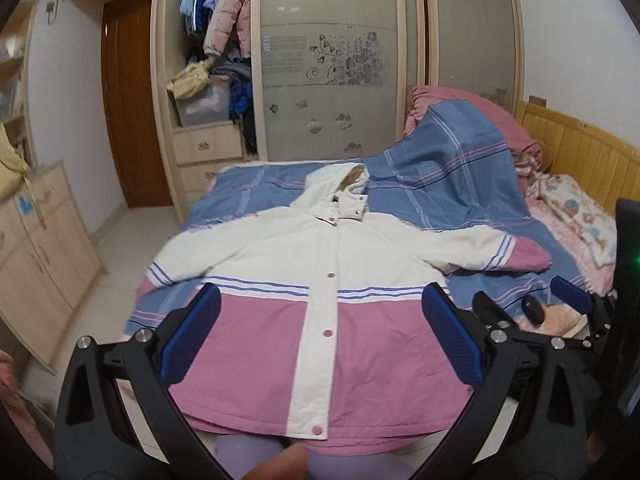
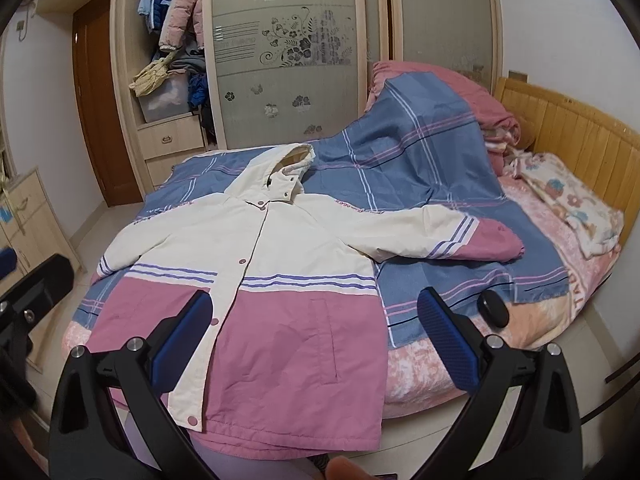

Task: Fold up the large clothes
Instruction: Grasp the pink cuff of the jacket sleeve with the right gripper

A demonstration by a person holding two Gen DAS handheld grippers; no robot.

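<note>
A hooded jacket (image 1: 320,264) (image 2: 280,280), cream above and pink below with purple stripes, lies flat and face up on the bed, snaps closed, hood pointing away. Its right sleeve (image 2: 448,236) stretches out to the right; the left sleeve (image 1: 180,256) hangs toward the bed's left edge. My left gripper (image 1: 320,332) hovers open above the pink lower half, holding nothing. My right gripper (image 2: 316,332) is open too, above the hem's right part. In the left wrist view the right gripper (image 1: 524,296) shows at the right.
The bed carries a blue plaid sheet (image 2: 420,168), a pink quilt (image 2: 448,88) heaped at the back and a floral blanket (image 2: 576,208) by the wooden headboard (image 2: 580,140). A small black object (image 2: 494,308) lies right of the jacket. A wardrobe (image 1: 328,60) stands behind, a cabinet (image 1: 40,240) at the left.
</note>
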